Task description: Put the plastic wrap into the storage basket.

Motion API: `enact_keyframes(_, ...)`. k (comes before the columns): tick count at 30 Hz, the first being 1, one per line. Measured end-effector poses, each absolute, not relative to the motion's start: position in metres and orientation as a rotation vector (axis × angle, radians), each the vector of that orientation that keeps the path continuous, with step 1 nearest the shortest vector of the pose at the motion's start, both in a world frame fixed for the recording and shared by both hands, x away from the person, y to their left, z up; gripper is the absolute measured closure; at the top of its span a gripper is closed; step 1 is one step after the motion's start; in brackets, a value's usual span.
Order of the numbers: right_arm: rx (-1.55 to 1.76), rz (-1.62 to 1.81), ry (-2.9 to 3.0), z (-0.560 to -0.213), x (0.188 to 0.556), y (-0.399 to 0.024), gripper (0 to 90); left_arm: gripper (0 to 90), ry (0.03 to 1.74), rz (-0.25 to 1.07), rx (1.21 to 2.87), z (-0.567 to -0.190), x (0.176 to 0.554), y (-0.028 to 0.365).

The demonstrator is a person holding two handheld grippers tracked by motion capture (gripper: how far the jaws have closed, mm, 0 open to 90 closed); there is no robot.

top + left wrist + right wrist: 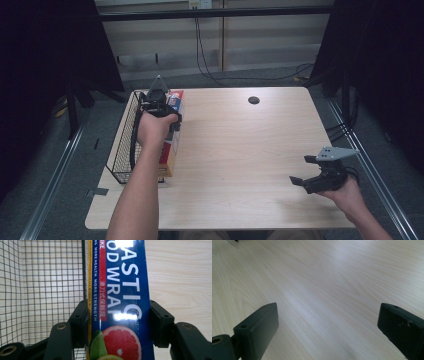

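A long blue box of plastic food wrap, with a red stripe and a grapefruit picture, lies along the right side of a black wire basket at the table's left. My left gripper is shut on the box, one black pad pressed against each long side. From above, the left gripper and hand cover the box near its far half. My right gripper hovers over the near right of the table, jaws wide apart. In its own view the right gripper has only bare wood between the pads.
The light wood table has a small round black cable hole at the back. The wire mesh wall of the basket stands right beside the box. Black curtains flank the table; cables hang at the back wall.
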State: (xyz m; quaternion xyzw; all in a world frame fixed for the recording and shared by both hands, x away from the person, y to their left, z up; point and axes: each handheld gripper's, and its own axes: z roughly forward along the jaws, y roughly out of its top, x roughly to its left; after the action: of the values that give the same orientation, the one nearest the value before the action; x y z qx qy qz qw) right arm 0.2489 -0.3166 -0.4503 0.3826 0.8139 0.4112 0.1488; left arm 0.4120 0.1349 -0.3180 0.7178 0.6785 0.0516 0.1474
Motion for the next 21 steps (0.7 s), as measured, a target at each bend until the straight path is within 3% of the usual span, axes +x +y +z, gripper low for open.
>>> enact_keyframes(21,1.105,1.197,2.346,-0.45,0.249,-0.316,3.5,43.5,1.985,0.161,2.026,-0.316,0.41,0.157)
